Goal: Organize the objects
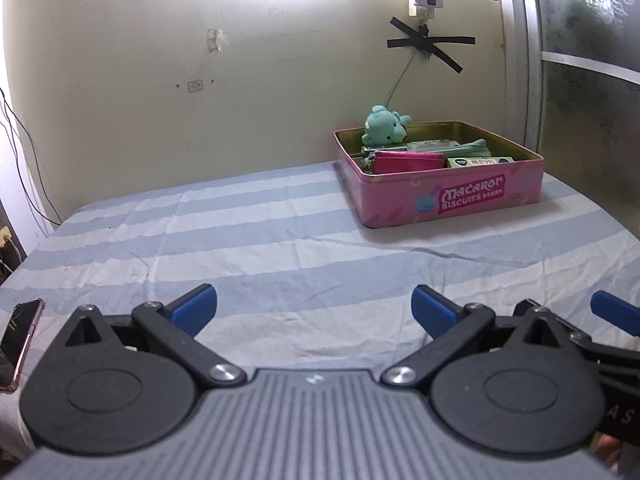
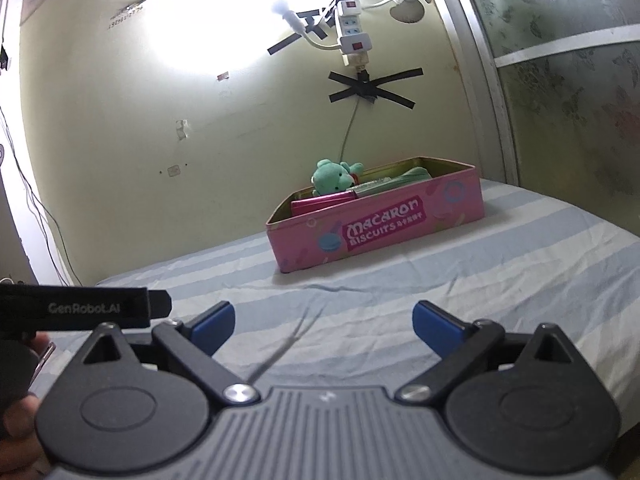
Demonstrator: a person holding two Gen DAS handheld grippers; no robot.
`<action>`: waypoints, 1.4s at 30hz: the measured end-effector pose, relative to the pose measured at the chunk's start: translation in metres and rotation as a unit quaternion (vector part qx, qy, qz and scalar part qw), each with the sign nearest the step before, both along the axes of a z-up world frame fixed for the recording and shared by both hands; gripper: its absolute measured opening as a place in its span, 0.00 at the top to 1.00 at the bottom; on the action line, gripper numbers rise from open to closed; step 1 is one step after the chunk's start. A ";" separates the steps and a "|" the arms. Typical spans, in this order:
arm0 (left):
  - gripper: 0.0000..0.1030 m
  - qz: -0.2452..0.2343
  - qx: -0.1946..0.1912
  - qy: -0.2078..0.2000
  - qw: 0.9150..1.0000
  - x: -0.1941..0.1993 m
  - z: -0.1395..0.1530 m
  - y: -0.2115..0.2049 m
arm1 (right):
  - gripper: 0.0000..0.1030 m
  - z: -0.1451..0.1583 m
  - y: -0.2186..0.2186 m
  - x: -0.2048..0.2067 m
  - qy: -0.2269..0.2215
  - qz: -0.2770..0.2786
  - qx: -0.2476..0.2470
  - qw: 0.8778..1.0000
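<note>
A pink "Macaron Biscuits" tin (image 1: 452, 196) stands open at the far right of the striped bed, also in the right wrist view (image 2: 376, 232). Inside it are a green plush bear (image 1: 385, 125) (image 2: 331, 178), a magenta pouch (image 1: 404, 161) (image 2: 320, 203), a green box (image 1: 478, 161) and a green pencil case (image 1: 464, 147). My left gripper (image 1: 314, 310) is open and empty, low over the near sheet. My right gripper (image 2: 323, 322) is open and empty, well short of the tin. One blue fingertip (image 1: 614, 312) of the right gripper shows at the left wrist view's right edge.
A phone (image 1: 18, 340) lies at the bed's near left edge. The striped sheet (image 1: 280, 240) spreads between the grippers and the tin. The wall behind holds a taped power strip (image 2: 352, 32) and a cable. A sliding glass door (image 2: 568, 100) stands to the right.
</note>
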State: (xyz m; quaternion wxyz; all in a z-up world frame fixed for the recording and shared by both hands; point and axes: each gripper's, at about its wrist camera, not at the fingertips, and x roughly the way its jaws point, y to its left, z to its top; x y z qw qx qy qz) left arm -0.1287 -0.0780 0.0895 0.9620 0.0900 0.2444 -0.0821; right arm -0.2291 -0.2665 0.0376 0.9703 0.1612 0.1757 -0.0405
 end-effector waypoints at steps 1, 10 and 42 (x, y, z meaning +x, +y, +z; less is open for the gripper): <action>0.00 -0.001 0.000 0.001 1.000 0.000 0.000 0.000 | 0.04 -0.001 -0.001 0.000 0.001 0.000 0.001 1.000; 0.00 -0.010 -0.004 0.019 1.000 0.001 -0.006 0.001 | 0.03 -0.002 -0.003 0.002 0.004 -0.005 0.008 1.000; 0.00 -0.004 0.006 0.028 1.000 0.003 -0.012 0.001 | 0.03 -0.005 -0.011 -0.001 0.004 -0.030 0.028 0.999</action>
